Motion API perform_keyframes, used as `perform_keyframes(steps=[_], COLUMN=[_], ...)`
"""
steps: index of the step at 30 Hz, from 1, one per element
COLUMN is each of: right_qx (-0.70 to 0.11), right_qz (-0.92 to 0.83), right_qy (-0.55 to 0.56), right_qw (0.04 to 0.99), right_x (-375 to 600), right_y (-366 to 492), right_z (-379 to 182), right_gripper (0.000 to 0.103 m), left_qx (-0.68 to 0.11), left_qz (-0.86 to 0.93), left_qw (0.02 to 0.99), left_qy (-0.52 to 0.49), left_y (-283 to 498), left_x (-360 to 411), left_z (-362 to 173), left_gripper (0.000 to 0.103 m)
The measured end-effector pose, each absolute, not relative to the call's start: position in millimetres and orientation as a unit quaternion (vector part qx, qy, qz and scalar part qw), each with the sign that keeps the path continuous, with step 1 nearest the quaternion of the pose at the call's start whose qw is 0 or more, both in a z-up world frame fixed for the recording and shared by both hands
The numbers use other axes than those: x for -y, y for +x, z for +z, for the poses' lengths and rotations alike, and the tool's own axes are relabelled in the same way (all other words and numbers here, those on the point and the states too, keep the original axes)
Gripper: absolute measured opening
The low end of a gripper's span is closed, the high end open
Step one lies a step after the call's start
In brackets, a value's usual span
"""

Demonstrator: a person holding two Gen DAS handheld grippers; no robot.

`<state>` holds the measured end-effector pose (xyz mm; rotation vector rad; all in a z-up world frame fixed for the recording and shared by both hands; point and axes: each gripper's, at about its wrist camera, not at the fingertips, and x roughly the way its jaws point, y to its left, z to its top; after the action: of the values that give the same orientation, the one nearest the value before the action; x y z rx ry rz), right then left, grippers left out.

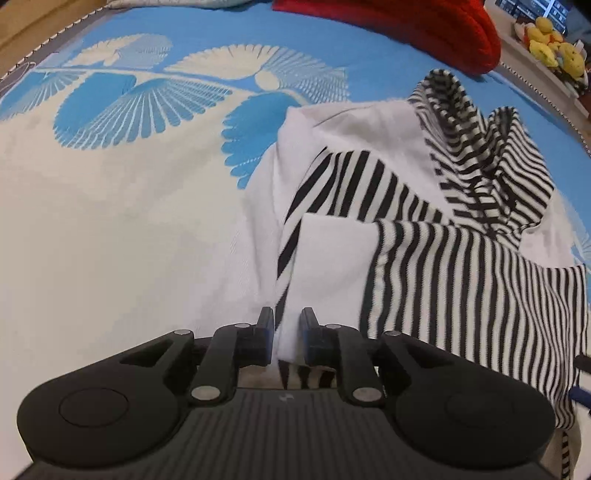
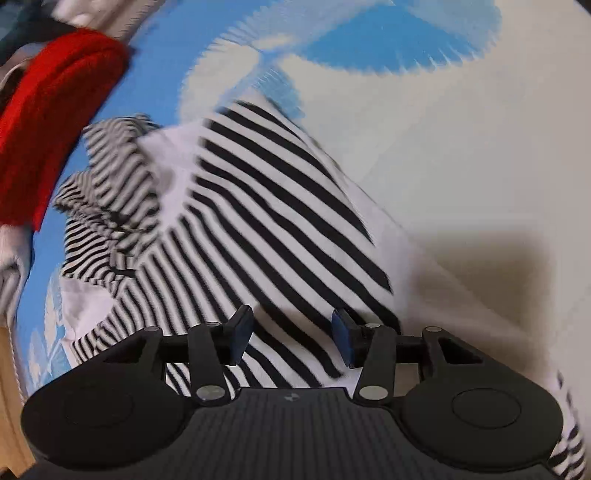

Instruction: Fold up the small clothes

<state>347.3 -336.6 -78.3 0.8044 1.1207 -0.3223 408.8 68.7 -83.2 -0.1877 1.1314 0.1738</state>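
Observation:
A small black-and-white striped garment [image 1: 461, 280] with white panels lies crumpled on the blue and cream bedspread [image 1: 129, 229]. In the left wrist view, my left gripper [image 1: 288, 332] stands at the garment's near edge. Its jaws are narrow, and a raised white and striped fold of cloth fills the gap and touches both pads. In the right wrist view, my right gripper [image 2: 291, 332] hovers over the striped garment [image 2: 266, 206]. These jaws stand wide apart, the striped cloth lies flat beneath them, and neither pad presses on it.
A red knitted item [image 1: 399, 26] lies at the far side of the bed, also visible as the red knitted item [image 2: 48, 110] at the left. Yellow soft toys [image 1: 554, 48] sit on a surface beyond the bed's right edge. Bare bedspread [image 2: 461, 147] stretches to the right.

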Motion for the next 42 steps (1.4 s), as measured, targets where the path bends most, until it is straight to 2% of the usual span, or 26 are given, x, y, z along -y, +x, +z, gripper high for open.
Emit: perform_keyframes(steps=[8,17,23,34,36,38,42], right_qx=[-0.475,-0.468,-0.463,-0.443,-0.442,-0.441,-0.438], right_qz=[-0.109,-0.085,-0.080,-0.071,-0.074,-0.077,-0.080], right_qy=[0.269,0.214,0.152,0.046,0.046,0.049,0.059], right_qw=[0.831,0.853,0.870,0.893,0.893,0.893,0.894], right_x=[324.9,324.9,324.4,337.3,342.7,348.5,359.5], right_y=[358.2,355.4,351.5,329.7,325.7,321.9,316.4], right_z=[-40.9,-28.4,-20.3,4.9,6.9,8.7,12.6], right_gripper=[0.050,0.050,0.051,0.055,0.055,0.055,0.055], left_qx=[-0.515,-0.510,-0.542,-0.404,-0.370,-0.339,-0.294], left_qz=[0.072,0.068,0.069,0.040,0.028,0.016,-0.002], left_qw=[0.852,0.856,0.835,0.913,0.928,0.941,0.956], left_qy=[-0.067,-0.056,-0.065,-0.026,-0.010,0.003,0.015], left_y=[405.9,407.8,414.3,403.7,400.0,396.0,392.0], left_x=[-53.8,-44.9,-48.9,-21.9,-14.6,-9.6,-5.3], left_z=[-72.7,-73.6,-92.7,-30.8,-18.5,-6.4,22.3], left_gripper=[0.017,0.017,0.017,0.019,0.034,0.044,0.058])
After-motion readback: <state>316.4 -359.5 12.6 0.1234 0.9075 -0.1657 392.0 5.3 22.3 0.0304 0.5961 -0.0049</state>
